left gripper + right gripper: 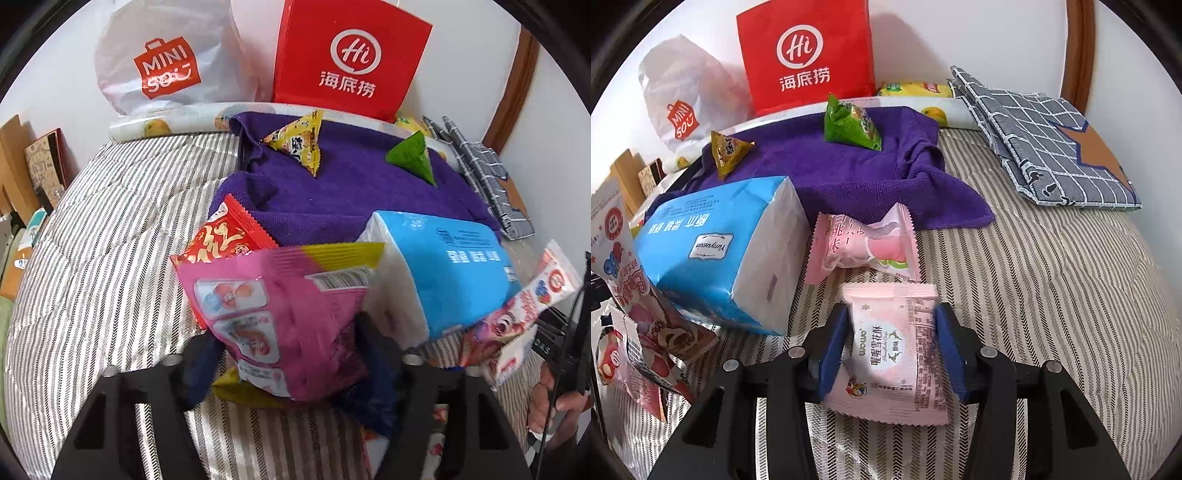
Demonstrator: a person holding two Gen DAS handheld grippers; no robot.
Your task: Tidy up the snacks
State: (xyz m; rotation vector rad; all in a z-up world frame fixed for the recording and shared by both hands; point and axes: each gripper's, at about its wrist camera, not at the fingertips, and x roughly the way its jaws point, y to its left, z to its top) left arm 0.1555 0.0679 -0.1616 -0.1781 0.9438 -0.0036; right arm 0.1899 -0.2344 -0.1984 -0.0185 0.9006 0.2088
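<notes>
Step in hand, by my judgement: both snacks gripped, awaiting placement. The left hand-held gripper [288,363] is clamped on a magenta foil packet [280,317], glossy and crinkled, raised over the bed [110,229]. The right hand-held gripper [892,349] pinches a pale pink wafer packet [892,343], flat and matte with serrated ends, low over the striped quilt.

Just beyond lie a peach-print sweet wrapper [864,243] and a blue tissue pack [720,247], soft and blocky. Farther back, a purple towel [849,166] of plush nap carries a yellow pyramid packet [729,151] and a green packet [851,123].

Next move likely calls for carrying both packets onto the towel without dropping them.
</notes>
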